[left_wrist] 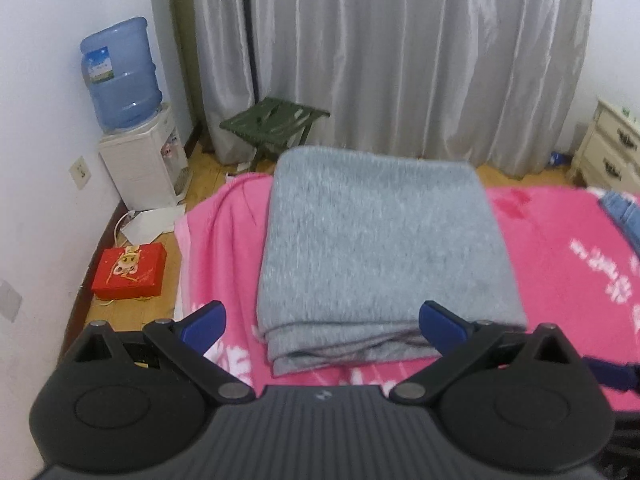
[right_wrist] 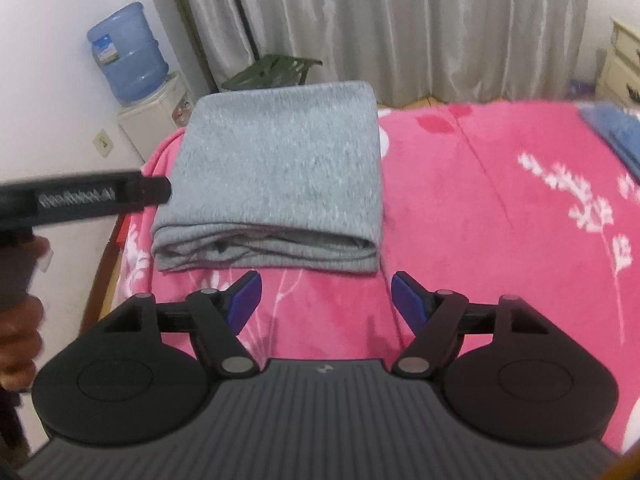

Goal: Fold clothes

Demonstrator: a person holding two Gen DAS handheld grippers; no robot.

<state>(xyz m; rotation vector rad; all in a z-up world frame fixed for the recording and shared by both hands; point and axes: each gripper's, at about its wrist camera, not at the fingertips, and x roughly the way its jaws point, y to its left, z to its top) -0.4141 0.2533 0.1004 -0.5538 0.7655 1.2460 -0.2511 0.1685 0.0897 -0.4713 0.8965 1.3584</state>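
At the far left, by the wall, a water dispenser and a red box on the floor are seen, apart from the work. The left claw is held wide apart with nothing between its blue tips, just short of the near edge of a grey garment. The garment is laid on the pink bed cover near the bed's left edge, already folded into a neat stacked rectangle, its layered edges turned toward the claws. The right claw is likewise spread wide and empty, near that same edge. Further right, blue cloth is glimpsed at the bed's far side. The grey piece is judged to be in its folded state; whether another fold or another garment is wanted cannot be settled.
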